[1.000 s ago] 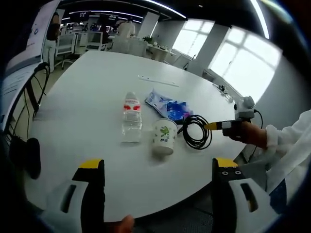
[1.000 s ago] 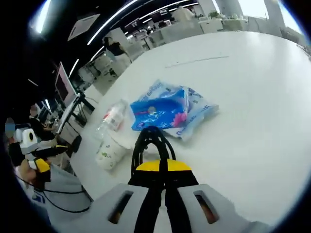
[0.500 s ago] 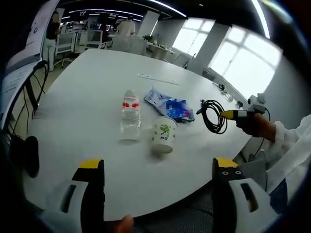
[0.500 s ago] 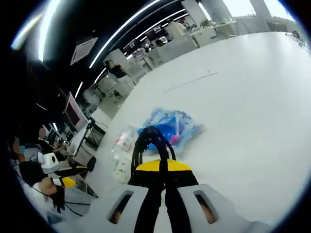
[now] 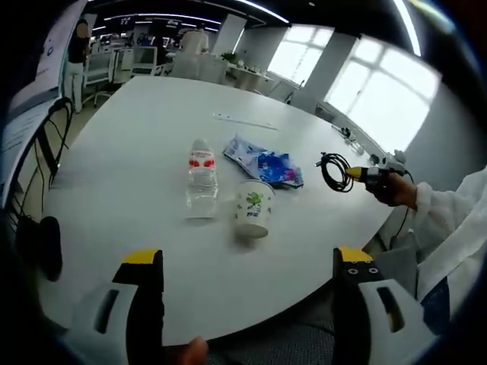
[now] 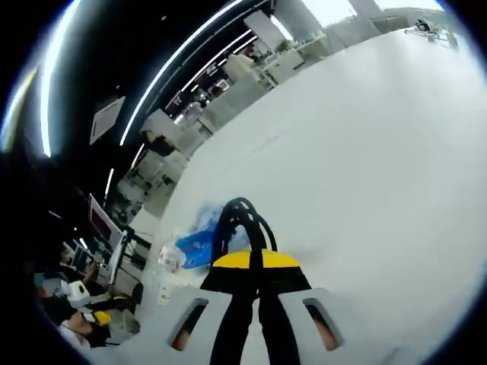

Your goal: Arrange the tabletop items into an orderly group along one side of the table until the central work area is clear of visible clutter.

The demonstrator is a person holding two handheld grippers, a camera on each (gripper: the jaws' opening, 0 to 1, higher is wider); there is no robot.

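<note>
The black cable coil (image 6: 242,220) is clamped between the closed jaws of the right gripper (image 6: 254,261) and should be lowered flat at the table (image 5: 137,152) edge before being let go, so its loops are not sprung apart. In the left gripper view it is seen at three o'clock, held off the table's edge, well apart from the bottle (image 5: 201,179), cup (image 5: 252,211) and blue packet (image 5: 266,163). The left gripper (image 5: 247,270) is spread wide with nothing in it.

White sleeve (image 5: 449,228); yellow-tipped grey fingers (image 5: 144,293).
</note>
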